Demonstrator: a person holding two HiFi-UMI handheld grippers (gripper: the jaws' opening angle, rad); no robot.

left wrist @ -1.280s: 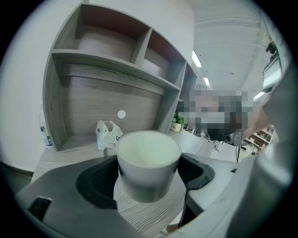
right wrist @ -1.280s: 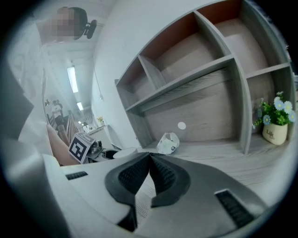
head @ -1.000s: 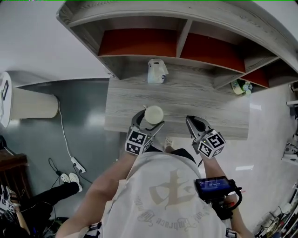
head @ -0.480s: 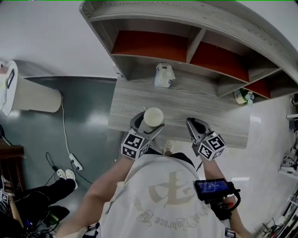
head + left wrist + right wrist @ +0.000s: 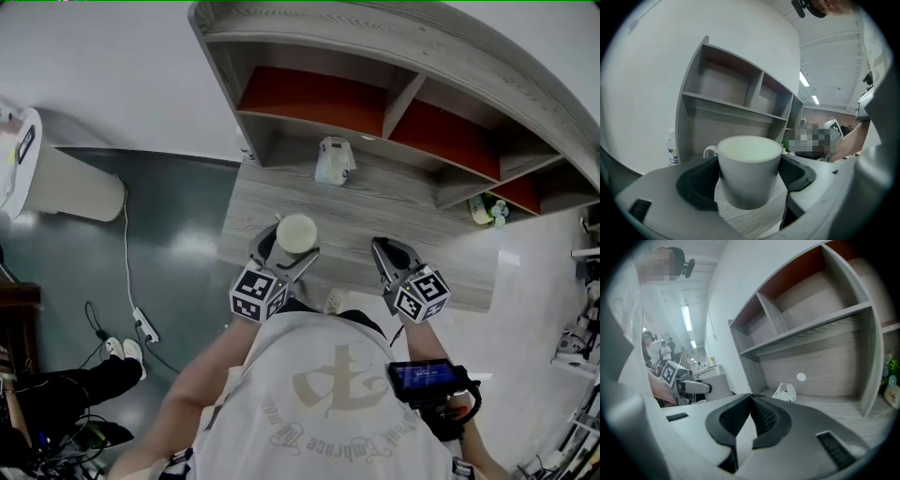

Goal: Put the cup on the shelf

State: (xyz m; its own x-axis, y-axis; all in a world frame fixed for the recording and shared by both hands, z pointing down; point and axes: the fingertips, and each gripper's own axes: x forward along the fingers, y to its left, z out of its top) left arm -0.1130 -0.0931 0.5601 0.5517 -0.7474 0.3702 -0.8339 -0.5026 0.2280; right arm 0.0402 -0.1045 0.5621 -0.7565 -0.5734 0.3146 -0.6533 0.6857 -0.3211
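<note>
Edged slightly leftward since a second ago, the white ceramic cup (image 5: 296,232) sits clamped in the left gripper's (image 5: 289,246) jaws over the grey wooden shelf unit's (image 5: 412,84) lowest board, in front of a white bag (image 5: 335,159) whose print is unreadable. The right gripper (image 5: 751,404) is pinched together, empty.

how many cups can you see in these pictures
1. The cup is clamped between the left gripper's jaws, over the front of the wooden desk. None shows on the shelf, though its compartments are only partly in view.
</note>
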